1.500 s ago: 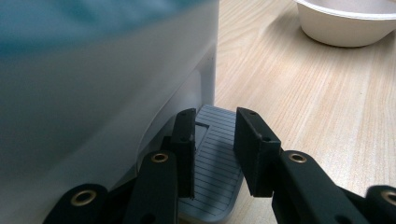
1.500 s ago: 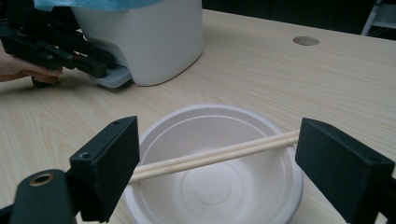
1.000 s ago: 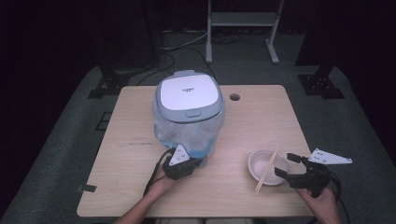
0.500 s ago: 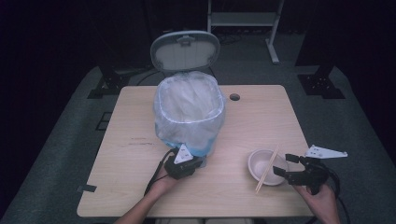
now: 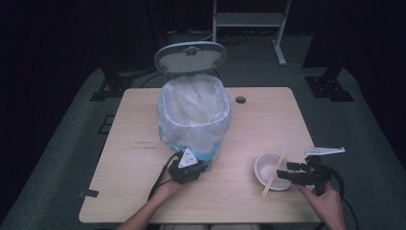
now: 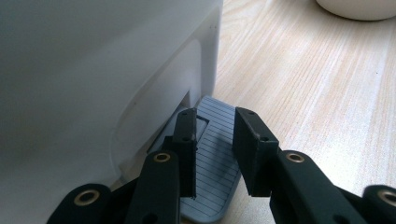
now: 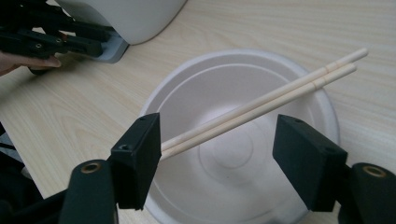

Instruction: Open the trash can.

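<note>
A white pedal bin (image 5: 194,115) lined with a clear bag stands mid-table, its lid (image 5: 190,56) tipped up and back. My left gripper (image 5: 189,167) sits at the bin's foot, jaws shut with nothing between them, and rests on the grey ribbed pedal (image 6: 210,163). At the right front a white bowl (image 5: 268,167) carries a pair of wooden chopsticks (image 5: 274,173) laid across it. My right gripper (image 7: 217,158) is open over the bowl (image 7: 224,186). Its jaws have just been closing, with the chopsticks (image 7: 261,105) between them and one end beside the left pad.
The light wooden table (image 5: 268,115) has a cable hole (image 5: 240,99) behind the bin. A metal stand (image 5: 249,19) and black frame feet (image 5: 330,86) are on the dark floor beyond. Cables trail from both grippers toward the front edge.
The bin's lid has swung from closed to fully open. The right gripper's jaws have narrowed around the chopsticks. The left gripper has stayed on the pedal.
</note>
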Action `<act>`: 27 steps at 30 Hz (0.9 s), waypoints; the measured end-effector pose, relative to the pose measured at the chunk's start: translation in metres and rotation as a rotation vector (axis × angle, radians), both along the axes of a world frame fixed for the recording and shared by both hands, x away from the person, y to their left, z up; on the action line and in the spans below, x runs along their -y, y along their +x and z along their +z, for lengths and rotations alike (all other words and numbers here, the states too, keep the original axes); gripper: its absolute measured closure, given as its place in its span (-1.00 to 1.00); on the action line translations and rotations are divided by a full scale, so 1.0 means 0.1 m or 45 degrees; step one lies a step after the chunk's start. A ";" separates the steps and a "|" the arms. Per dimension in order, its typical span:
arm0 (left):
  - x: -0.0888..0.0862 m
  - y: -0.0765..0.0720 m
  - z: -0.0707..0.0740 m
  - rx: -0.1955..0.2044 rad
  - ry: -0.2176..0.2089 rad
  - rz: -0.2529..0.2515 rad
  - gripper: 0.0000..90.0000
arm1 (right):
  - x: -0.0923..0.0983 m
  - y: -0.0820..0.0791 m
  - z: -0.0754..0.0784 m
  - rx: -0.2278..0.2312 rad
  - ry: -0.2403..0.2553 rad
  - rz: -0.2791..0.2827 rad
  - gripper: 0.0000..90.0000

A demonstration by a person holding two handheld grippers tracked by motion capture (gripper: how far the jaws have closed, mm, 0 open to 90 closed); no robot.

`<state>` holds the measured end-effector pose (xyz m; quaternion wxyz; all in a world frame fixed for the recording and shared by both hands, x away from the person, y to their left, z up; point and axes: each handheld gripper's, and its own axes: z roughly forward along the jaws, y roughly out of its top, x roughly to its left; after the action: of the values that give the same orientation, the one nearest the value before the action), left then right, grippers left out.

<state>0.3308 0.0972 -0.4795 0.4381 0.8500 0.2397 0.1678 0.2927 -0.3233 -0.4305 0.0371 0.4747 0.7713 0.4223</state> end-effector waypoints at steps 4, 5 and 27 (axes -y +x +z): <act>0.00 0.00 0.00 0.000 0.000 0.000 0.57 | -0.02 0.07 -0.04 -0.070 -0.010 -0.017 -0.28; 0.00 0.00 0.00 0.000 0.000 0.000 0.57 | -0.02 0.09 -0.05 -0.083 -0.008 -0.022 -0.27; 0.00 0.00 0.00 -0.001 -0.001 0.001 0.57 | -0.19 0.48 -0.10 -0.238 -0.026 -0.052 0.01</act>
<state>0.3307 0.0971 -0.4795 0.4382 0.8498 0.2403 0.1677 0.3406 -0.3039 -0.4402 -0.0217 0.5274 0.7657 0.3675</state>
